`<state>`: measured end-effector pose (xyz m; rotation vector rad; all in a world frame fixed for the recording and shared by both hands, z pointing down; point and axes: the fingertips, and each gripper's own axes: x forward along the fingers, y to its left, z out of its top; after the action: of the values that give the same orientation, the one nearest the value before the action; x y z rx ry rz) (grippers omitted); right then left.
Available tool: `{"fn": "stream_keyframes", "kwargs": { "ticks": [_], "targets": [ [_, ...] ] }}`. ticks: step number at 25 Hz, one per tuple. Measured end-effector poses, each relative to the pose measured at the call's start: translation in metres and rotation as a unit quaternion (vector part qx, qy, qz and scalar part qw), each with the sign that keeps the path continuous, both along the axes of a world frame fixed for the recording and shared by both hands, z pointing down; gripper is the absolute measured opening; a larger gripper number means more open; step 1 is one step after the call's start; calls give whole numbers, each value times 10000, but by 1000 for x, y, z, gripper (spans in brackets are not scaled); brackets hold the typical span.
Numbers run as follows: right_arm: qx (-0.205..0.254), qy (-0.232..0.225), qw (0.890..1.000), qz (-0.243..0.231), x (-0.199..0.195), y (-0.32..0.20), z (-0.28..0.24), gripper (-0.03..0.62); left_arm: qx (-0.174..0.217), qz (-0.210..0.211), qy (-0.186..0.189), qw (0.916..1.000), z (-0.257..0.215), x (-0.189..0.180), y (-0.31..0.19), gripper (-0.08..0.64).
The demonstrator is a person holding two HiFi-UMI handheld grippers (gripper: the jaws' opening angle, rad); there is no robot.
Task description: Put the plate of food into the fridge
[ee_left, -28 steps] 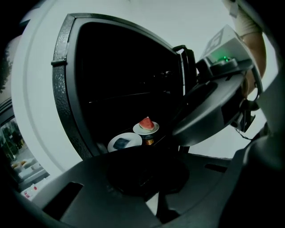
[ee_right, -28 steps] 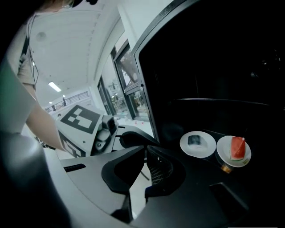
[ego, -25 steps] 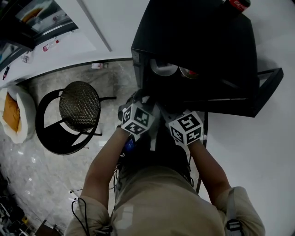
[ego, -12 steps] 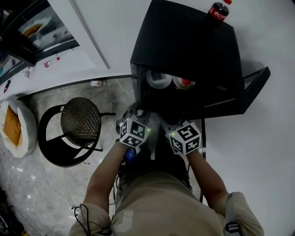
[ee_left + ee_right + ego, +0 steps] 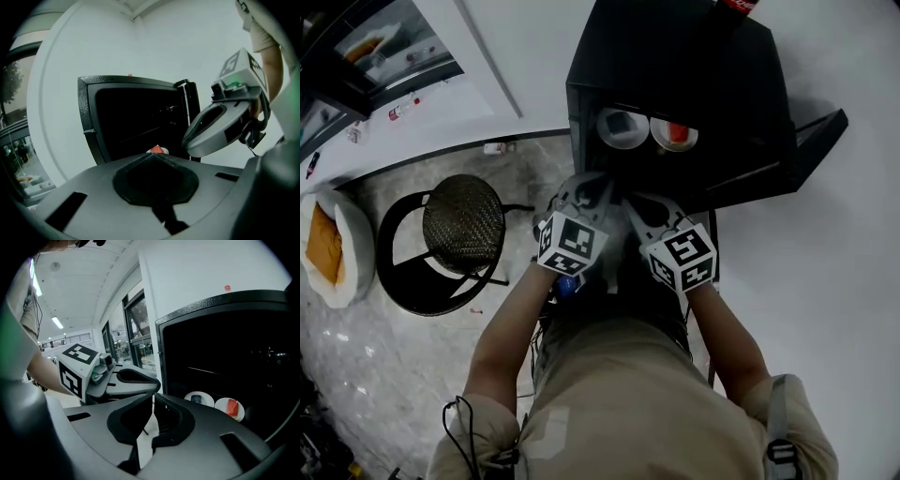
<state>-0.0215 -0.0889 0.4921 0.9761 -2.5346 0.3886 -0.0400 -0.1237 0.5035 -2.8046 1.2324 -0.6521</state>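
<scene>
- The left hand-held gripper (image 5: 153,158) is seen with its jaws fully together and nothing between them.
- The right hand-held gripper (image 5: 152,403) is seen with its jaws closing. Only a thin slit is left between them, and it holds nothing.
- Both are held side by side, near each other, with the open fridge (image 5: 675,75) just ahead of their tips. Its door (image 5: 817,139) is swung out beyond and to the right of the right one.
- Two white plates are found low inside the fridge, ahead of both jaw pairs. The plate with red food (image 5: 674,134) lies ahead and slightly right of the right jaws, and a second plate (image 5: 621,128) with a dark item lies just beside it, ahead of the left jaws. Neither is touched.
- The task is therefore judged nearly complete, with only the door left to be shut.
- The plate is judged stiff, light to moderate in weight, smooth at the rim and probably breakable. Its material cannot be told.
- If it had to be shifted, the near rim would best be pinched at a bare stretch, clear of the food.
- The plate should be kept level, since the food is expected to slide. Its neighbour, close alongside, could be knocked.
</scene>
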Motion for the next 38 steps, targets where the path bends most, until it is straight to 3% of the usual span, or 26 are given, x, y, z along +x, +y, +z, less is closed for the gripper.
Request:
{"fn": "stream_keyframes", "kwargs": {
  "ticks": [10,24,38],
  "targets": [
    [428,96,9989,-159,8,14,-14,29,150,-15,-39,9999,-17,11,13,9],
    [465,-12,9981,-413,54,35,-43,29,244,75,127,9996,-52,48,43,10],
    [822,-132,9964,-173,67,58,-67,29,585,-75,261,9979,-84,48,69,9]
  ]
}}
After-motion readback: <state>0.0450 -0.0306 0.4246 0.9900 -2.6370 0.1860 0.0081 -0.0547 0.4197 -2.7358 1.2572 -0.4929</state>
